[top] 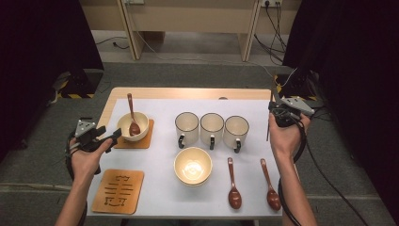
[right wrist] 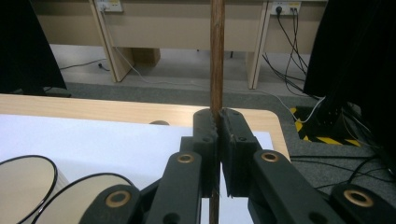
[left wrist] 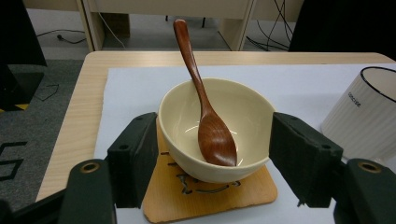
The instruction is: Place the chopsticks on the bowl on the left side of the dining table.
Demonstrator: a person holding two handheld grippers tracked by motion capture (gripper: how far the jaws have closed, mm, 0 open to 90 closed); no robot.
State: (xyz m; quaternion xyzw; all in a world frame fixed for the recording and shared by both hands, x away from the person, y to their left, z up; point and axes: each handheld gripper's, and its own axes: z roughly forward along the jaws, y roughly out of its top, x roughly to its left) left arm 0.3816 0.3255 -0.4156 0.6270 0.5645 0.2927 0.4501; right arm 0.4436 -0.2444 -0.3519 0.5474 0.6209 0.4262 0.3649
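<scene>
Two grippers are at work, and the next move hinges on the right one. The right gripper (right wrist: 217, 119) has its fingers clamped tight on a thin brown wooden stick (right wrist: 216, 56), probably a spoon handle, whose long axis stands nearly upright: it rises above the fingers in the right gripper view, and in the high view it hangs below that gripper (top: 281, 114) just off the bench's right edge (top: 274, 155). The likely target, a cream ceramic bowl (top: 193, 165) with nothing in it, sits near the middle of the front half of the white-covered bench, to the left of that gripper and nearer the person, with three white ribbed mugs (top: 212, 128) standing in a row between; so the stick would have to travel leftward and toward the front edge, passing in front of the mugs rather than over them, I judge. The left gripper (left wrist: 212, 154) has its fingers spread wide to either side of a second cream bowl (left wrist: 217, 130), not pressing on it as far as I can tell; this bowl rests on a wooden coaster (left wrist: 210, 200) near the back left corner and already holds a reddish-brown wooden spoon (left wrist: 210, 121) leaning on its far rim. An empty coaster (top: 117, 191) lies at the front left corner, and two loose spoons (top: 234, 186) lie near the front edge, right of the middle bowl.
</scene>
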